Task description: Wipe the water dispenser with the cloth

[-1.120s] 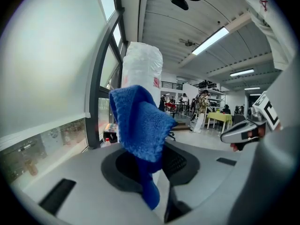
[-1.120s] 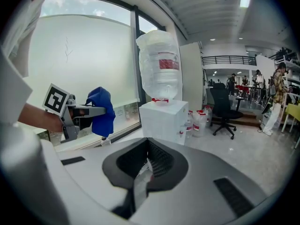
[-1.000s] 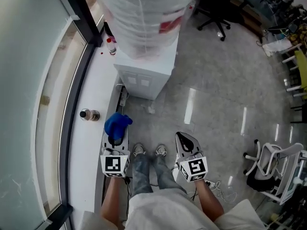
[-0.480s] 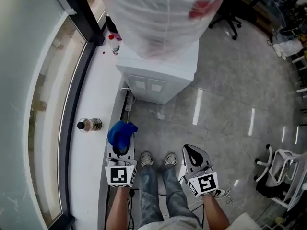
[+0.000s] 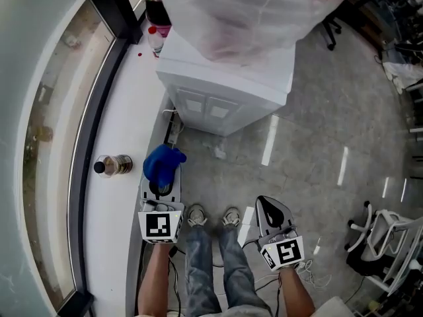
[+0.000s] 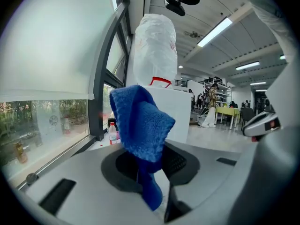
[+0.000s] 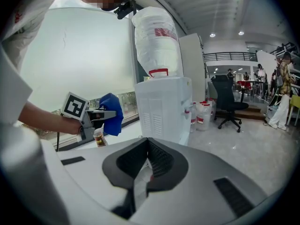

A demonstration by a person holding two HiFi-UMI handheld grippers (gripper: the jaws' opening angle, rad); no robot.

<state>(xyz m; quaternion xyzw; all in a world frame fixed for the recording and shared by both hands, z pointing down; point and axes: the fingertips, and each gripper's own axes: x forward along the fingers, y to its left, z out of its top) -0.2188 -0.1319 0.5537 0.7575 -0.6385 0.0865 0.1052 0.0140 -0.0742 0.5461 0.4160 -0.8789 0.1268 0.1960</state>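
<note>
Blue cloth [image 5: 164, 164] is pinched in the left gripper [image 5: 160, 189], near the water dispenser [image 5: 225, 88]. Right gripper [image 5: 268, 205] is clenched on nothing.

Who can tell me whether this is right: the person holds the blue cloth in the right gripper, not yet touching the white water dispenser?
Not quite. The blue cloth is in the left gripper, not the right: the left gripper view shows its jaws shut on it. The cloth is indeed not yet touching the white water dispenser.
</note>
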